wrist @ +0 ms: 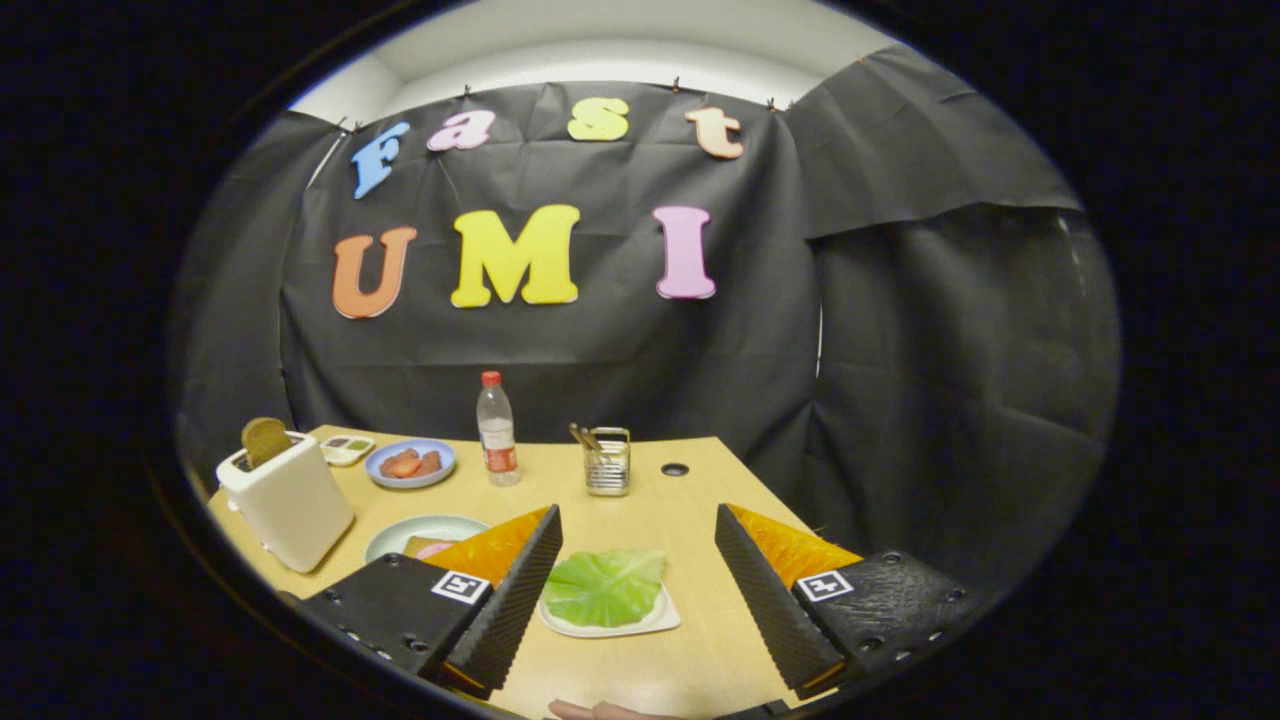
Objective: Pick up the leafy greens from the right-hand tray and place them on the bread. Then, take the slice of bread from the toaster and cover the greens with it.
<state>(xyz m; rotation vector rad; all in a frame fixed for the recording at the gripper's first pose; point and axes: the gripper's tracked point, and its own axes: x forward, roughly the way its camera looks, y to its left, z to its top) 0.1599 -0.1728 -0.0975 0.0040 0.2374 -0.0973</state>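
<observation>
the gripper is held above the table with fingers spread wide, gripping nothing. the greens are seen on a white tray between the fingers. left of the tray, a plate is partly hidden; the toaster, bread upright in its slot, stands further left.

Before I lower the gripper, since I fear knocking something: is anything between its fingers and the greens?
Nothing visible. The gripper is open and the greens lie on their tray between the fingers, uncovered.
</observation>
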